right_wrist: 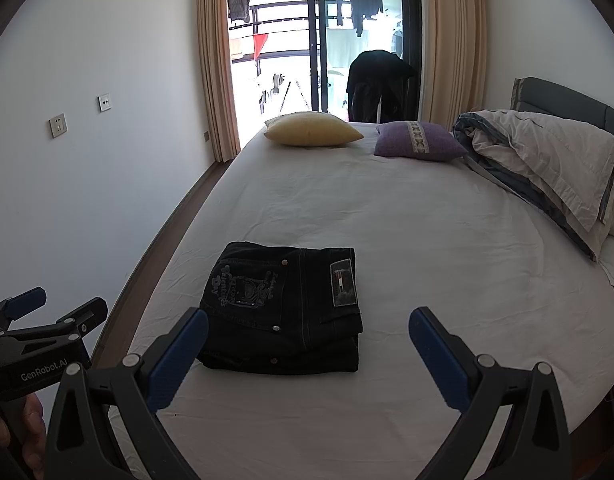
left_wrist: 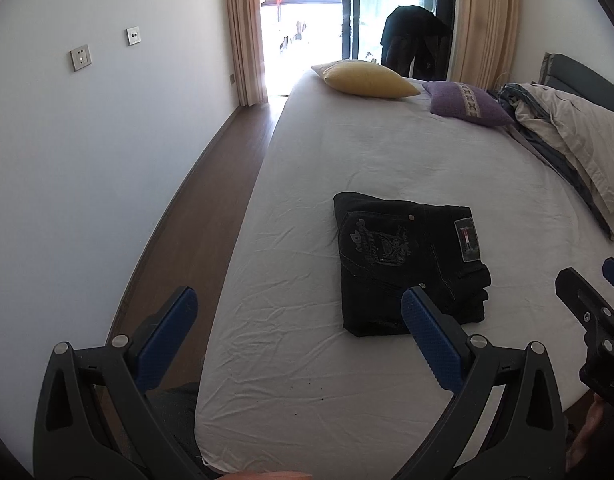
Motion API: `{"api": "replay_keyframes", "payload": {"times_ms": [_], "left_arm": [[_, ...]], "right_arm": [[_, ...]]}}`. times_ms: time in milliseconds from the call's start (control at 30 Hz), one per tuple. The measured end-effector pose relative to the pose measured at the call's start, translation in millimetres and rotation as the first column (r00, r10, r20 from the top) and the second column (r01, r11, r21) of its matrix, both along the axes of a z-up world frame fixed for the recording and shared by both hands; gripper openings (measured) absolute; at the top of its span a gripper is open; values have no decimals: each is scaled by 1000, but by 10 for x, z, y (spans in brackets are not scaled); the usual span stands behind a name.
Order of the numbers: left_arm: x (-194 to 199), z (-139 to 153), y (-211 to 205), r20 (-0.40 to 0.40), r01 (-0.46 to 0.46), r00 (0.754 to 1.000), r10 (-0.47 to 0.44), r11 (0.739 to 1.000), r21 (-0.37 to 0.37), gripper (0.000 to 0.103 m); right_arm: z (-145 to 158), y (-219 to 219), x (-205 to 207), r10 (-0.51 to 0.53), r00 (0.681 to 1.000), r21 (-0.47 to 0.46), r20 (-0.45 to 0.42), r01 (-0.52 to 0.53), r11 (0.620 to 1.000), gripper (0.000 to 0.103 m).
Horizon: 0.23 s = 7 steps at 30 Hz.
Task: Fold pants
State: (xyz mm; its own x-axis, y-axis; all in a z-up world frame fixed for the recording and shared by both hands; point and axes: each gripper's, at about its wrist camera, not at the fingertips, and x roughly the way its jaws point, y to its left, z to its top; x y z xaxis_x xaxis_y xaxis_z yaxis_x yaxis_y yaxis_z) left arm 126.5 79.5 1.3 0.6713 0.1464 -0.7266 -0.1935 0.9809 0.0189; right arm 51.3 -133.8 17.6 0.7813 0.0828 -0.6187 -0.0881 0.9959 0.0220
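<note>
The dark denim pants with pale embroidered lettering on the back pocket (right_wrist: 283,312) lie already folded into a compact rectangle on the bed with a white, slightly wrinkled sheet (right_wrist: 427,260), near its foot and closer to the left edge. The square waist label faces up and several layers show stacked at the right side of the bundle.

The left gripper (left_wrist: 299,338) hangs above the bed's near corner w/ jaws spread wide, holding nothing. The right gripper (right_wrist: 309,354) is the same: jaws spread, empty, the bundle just ahead between its fingers but not touched.

Handling, as I judge: denim is rather thick and stiff for cloth, so the folds should stay in place, and the bundle is fairly heavy for its size. It is not slippery and not fragile. If it must be moved, better to pinch the whole stack at the layered right edge and at the opposite fold, both sides together; taking only the top layer would prob. open the fold again.

Task looks approx. done.
</note>
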Motion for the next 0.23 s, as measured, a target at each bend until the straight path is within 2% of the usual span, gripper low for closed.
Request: {"api": "replay_keyframes", "payload": {"times_ms": [233], "left_arm": [[18, -3, -4, 13, 13, 1000, -13, 1000, -18, 103]], "right_arm": [[-65, 6, -51, 3, 1000, 5, -9, -3, 1000, 103]]}}
